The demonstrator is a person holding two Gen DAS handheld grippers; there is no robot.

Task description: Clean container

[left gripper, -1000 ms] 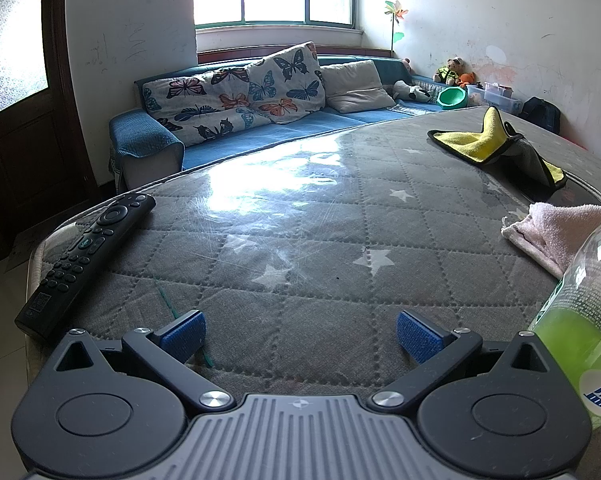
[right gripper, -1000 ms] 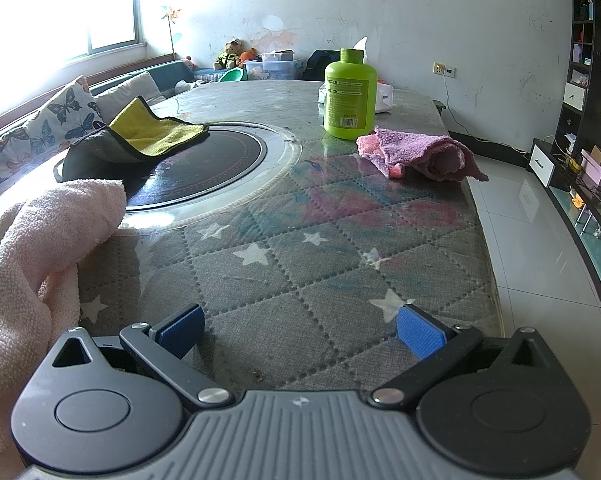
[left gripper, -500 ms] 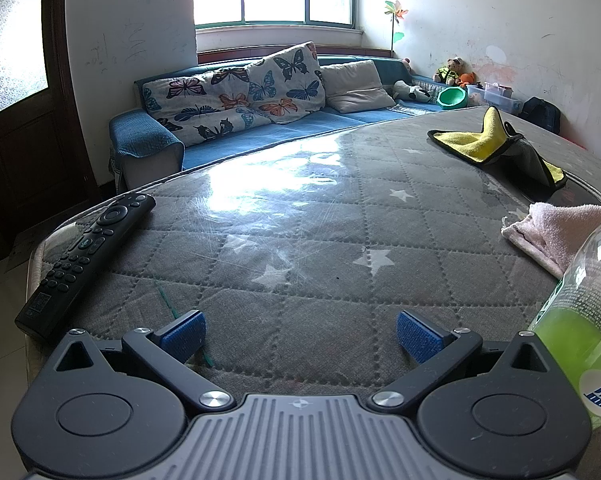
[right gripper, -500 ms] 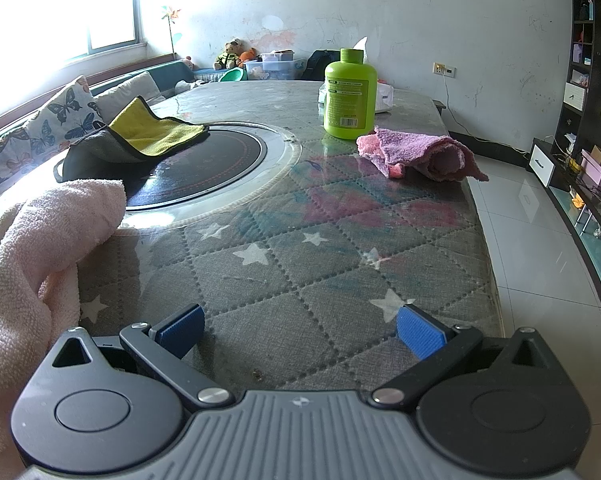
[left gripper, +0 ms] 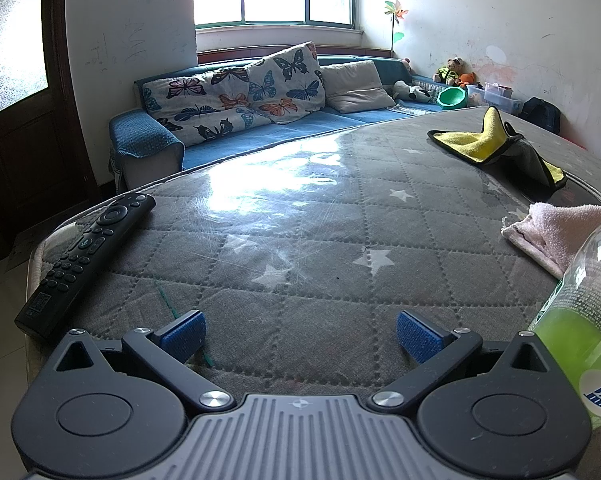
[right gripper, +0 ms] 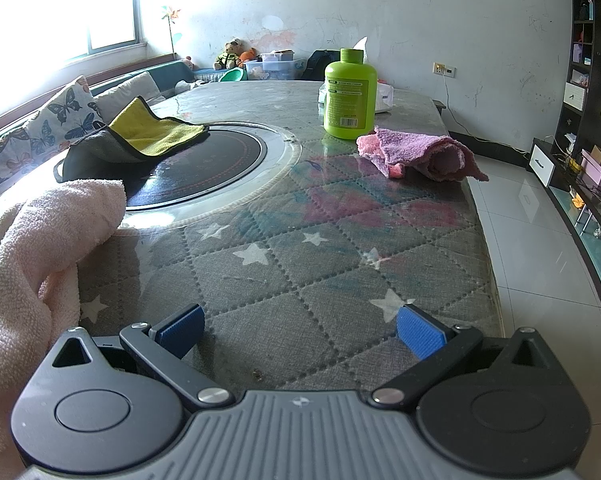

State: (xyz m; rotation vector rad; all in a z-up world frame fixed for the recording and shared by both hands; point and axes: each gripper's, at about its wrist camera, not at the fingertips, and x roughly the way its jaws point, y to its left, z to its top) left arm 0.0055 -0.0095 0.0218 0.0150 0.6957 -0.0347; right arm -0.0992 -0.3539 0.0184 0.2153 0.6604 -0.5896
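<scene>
From my left, the remote (left gripper: 86, 258) lies flat near the desk (left gripper: 300, 240) edge, well apart from anything I need. My left gripper (left gripper: 300, 330) hovers low over bare quilted cover, fingers spread wide with nothing between them.

Just beside its right finger stands a clear bottle (left gripper: 580, 312), which I take for the container, though the far green bottle (right gripper: 350, 94) could also be meant. The near one is cropped by the frame, so I cannot see its cap or base. It holds green liquid in its lower part, so I judge it bottom-heavy and fairly steady, but the plastic wall looks smooth and thin: likely slick and ready to dent under a hard squeeze. I would take it around the middle, on the label band, with light pressure.

Next comes the pink towel (right gripper: 40, 256), soft and limp, bunched just left of my right gripper (right gripper: 300, 330). It will drape, so I would pinch a thick fold rather than an edge. The right gripper is also spread apart and empty.

Further on, a yellow cloth (right gripper: 148, 136) lies partly over the dark round plate (right gripper: 204, 172), the green bottle stands upright, and a purple towel (right gripper: 424, 154) lies close in front of it.
</scene>
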